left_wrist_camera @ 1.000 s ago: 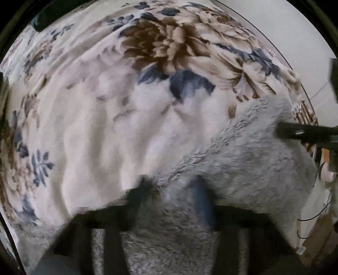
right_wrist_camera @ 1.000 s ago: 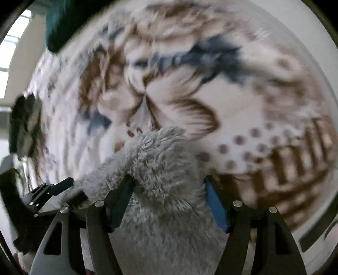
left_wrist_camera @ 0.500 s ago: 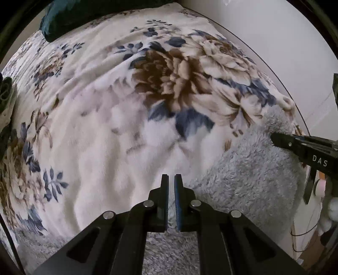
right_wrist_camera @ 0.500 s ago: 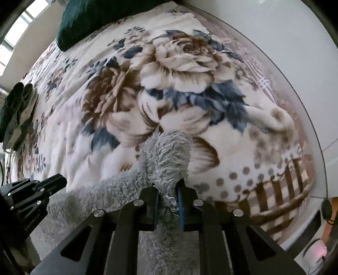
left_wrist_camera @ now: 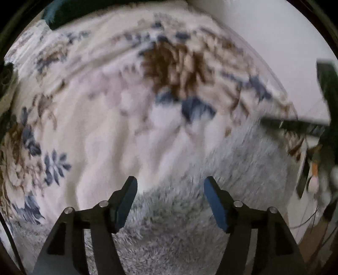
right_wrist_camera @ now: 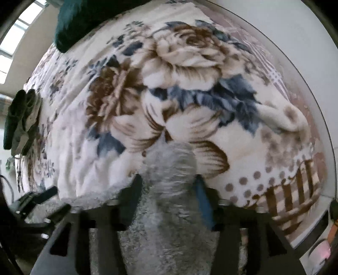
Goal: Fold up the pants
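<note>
I see the grey fleece pants [left_wrist_camera: 243,169] lying on a floral blanket [left_wrist_camera: 105,127], filling the lower centre and right of the left wrist view. My left gripper [left_wrist_camera: 170,188] points steeply down over the fabric edge; its jaws are opening, the fingers [left_wrist_camera: 126,198] spread apart with fleece below the gap but no pad pressing on it. At the right edge of that view, the dark tip of the right gripper [left_wrist_camera: 291,124] reaches in above the pants.

In the right wrist view, my right gripper [right_wrist_camera: 169,186] is blurred; its jaws are opening, and a raised hump of the pants [right_wrist_camera: 171,160] stands between the fingers at lower centre. I cannot tell whether the pads still touch it. A dark green pillow [right_wrist_camera: 84,19] lies at the upper left.
</note>
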{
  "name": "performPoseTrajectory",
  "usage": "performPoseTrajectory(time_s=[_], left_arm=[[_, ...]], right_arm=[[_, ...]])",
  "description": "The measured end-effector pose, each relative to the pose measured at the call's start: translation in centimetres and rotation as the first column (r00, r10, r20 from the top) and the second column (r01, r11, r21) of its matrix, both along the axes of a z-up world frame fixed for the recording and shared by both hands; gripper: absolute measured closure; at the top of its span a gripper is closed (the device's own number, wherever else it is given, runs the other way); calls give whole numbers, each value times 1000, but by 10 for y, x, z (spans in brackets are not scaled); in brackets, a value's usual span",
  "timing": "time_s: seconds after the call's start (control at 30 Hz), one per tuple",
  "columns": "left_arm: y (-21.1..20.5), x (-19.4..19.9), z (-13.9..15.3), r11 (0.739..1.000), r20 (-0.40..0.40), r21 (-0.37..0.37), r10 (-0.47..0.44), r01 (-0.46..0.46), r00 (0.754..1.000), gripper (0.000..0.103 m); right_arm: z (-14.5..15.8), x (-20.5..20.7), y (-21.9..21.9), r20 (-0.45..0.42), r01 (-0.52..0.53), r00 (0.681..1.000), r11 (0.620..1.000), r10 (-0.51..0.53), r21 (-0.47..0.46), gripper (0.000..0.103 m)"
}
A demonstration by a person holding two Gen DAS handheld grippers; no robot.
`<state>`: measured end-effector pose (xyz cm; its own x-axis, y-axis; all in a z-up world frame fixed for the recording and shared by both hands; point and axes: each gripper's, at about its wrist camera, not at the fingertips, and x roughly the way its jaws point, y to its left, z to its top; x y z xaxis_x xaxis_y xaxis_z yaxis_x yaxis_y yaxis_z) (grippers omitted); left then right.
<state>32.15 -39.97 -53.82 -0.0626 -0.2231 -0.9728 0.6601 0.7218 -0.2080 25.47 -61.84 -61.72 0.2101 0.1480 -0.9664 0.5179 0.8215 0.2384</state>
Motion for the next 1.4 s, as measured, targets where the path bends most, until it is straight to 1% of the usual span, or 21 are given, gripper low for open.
performPoseTrajectory(time_s=[0.07,0.13,0.17,0.23,0.27,0.37,0.4,0.47,0.5,0.57,0.63,0.77,0.87,0.9,0.93,0.97,1.03,1.13,1.23,1.33,1.4], left_arm=[[-3,-6,-20,999,-31,42,-24,26,999,40],[-7,-12,-35,996,-28,70,-47,49,998,46],[-7,-13,-37,996,-10,68,-51,52,999,61],[-8,-11,-40,996,-2,78,-40,40,999,63],[-7,-8,-40,997,-14,74,-17,18,1000,62],[-2,-4,-23,997,-16,48,59,-59,998,60],[-1,-6,-16,997,-12,38,74,-73,997,60],[2,-14,0,996,-16,1,91,-91,996,54],[4,-18,6,995,-14,-15,100,-100,995,37],[8,-26,17,991,2,-27,128,-128,992,16],[10,-33,22,989,15,-24,146,-146,989,16],[9,-52,12,991,-12,3,135,-135,991,16],[4,-63,-3,995,-4,44,93,-92,996,16],[3,-65,-7,995,0,56,85,-85,996,16],[0,-66,-11,995,2,68,74,-74,997,16],[0,-68,-13,995,5,75,68,-68,998,16],[-1,-70,-13,995,15,79,61,-62,998,16],[0,-72,-10,995,21,70,64,-65,998,16],[4,-76,-8,996,9,67,61,-61,998,16],[5,-81,-7,996,9,66,55,-56,998,16],[4,-85,-6,996,7,66,51,-51,999,16]], right_arm=[[-12,7,2,-53,-29,998,1000,29,-5,42],[-24,10,4,-89,-47,995,999,44,-25,72],[-29,10,5,-88,-55,995,998,52,-26,81],[-33,10,5,-93,-54,994,998,50,-39,81],[-30,7,3,-80,-37,996,999,35,-25,74],[-12,-21,-6,-33,51,998,998,-50,40,30],[-2,-40,-12,4,98,995,994,-98,56,28],[12,-76,-20,39,188,981,979,-191,82,28],[17,-98,-25,51,245,967,964,-251,101,28],[18,-147,-31,72,369,920,912,-386,178,28],[13,-193,-33,63,480,859,843,-508,244,28],[-1,-231,-33,97,559,765,732,-636,390,28],[-20,-219,-35,99,549,757,712,-645,439,28],[-28,-210,-36,101,534,768,718,-633,446,34],[-36,-203,-37,89,531,778,726,-622,437,47],[-42,-195,-36,78,534,787,739,-612,411,96],[-37,-189,-33,69,542,797,761,-600,358,93],[-1,-204,-26,139,556,783,782,-606,282,94],[13,-234,-20,124,595,757,755,-642,276,94],[-17,-247,-18,48,611,745,709,-666,353,90],[-37,-257,-18,2,632,715,648,-699,426,71]])
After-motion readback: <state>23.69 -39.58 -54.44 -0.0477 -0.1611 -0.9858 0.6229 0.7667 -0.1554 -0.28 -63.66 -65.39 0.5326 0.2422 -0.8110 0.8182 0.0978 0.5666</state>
